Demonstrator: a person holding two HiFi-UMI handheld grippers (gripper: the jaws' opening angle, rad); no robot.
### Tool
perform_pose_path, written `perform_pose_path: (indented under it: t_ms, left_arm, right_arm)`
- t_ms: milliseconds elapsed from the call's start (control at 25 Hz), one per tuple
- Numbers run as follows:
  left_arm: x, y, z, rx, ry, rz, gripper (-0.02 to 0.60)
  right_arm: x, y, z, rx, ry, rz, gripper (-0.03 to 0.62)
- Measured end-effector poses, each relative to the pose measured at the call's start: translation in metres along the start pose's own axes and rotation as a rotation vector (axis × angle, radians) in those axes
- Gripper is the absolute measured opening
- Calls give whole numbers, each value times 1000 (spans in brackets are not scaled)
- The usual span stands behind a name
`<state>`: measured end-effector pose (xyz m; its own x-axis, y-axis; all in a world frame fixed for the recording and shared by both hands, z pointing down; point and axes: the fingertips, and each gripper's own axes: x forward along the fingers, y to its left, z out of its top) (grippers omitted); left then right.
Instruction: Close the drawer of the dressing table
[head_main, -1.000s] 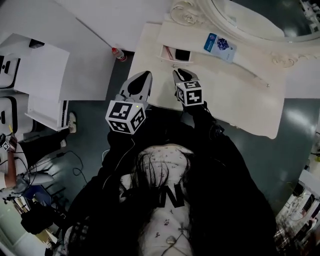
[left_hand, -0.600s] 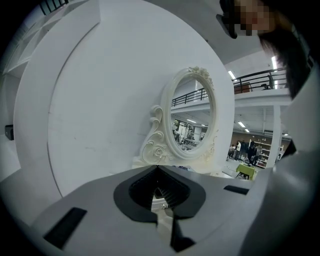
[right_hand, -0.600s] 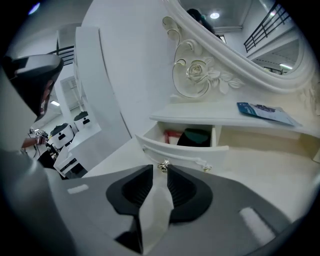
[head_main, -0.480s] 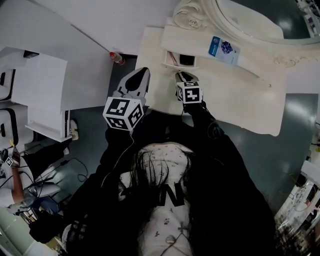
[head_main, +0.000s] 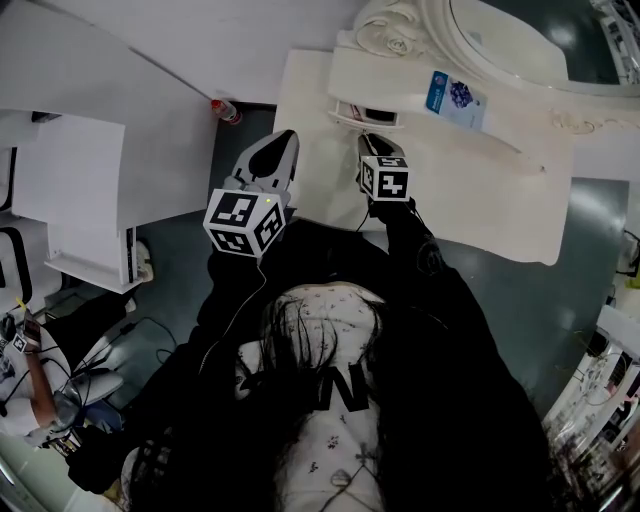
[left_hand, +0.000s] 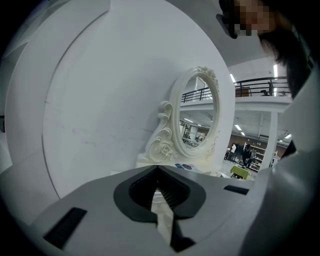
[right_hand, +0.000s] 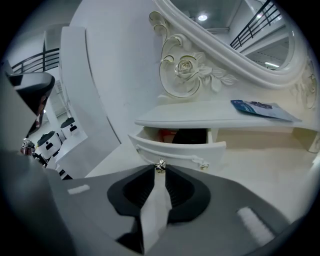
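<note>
Here — drawer knob (right_hand: 160, 165) at right hand-held gripper (right_hand: 159, 173) tips.

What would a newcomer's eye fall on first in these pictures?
Most likely the ornate white mirror with its carved rose, standing at the back of the dressing table. Next, the small drawer under the shelf, partly open, with the right gripper at its metal knob, jaws together.
</note>
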<state>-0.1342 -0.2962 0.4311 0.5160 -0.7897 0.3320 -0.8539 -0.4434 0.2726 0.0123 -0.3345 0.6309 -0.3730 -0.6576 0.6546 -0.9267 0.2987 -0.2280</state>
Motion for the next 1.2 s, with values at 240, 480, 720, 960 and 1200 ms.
perform_pose_path:
  t_ms: [240,480,720,960,1200]
  left_arm:
    - [6,23,-1,-31,1,4,0]
    - [17,32,-2,-43,10,-27,0]
    - [28,39,3,-52,0,-55,0]
    - [34,44,2,-60,1,-73,0]
    - [32,56,3,-70,0,-60,0]
  right_arm:
    - [12,-2,11,-15,5,-23,78]
    - [18,-8,19,-12,2,-48,81]
    - [25,-12,26,-20,12,-73,84]
    - [31,-21,37,-25,9,-101,84]
    - [33,-20,37,-15,13,-94,94]
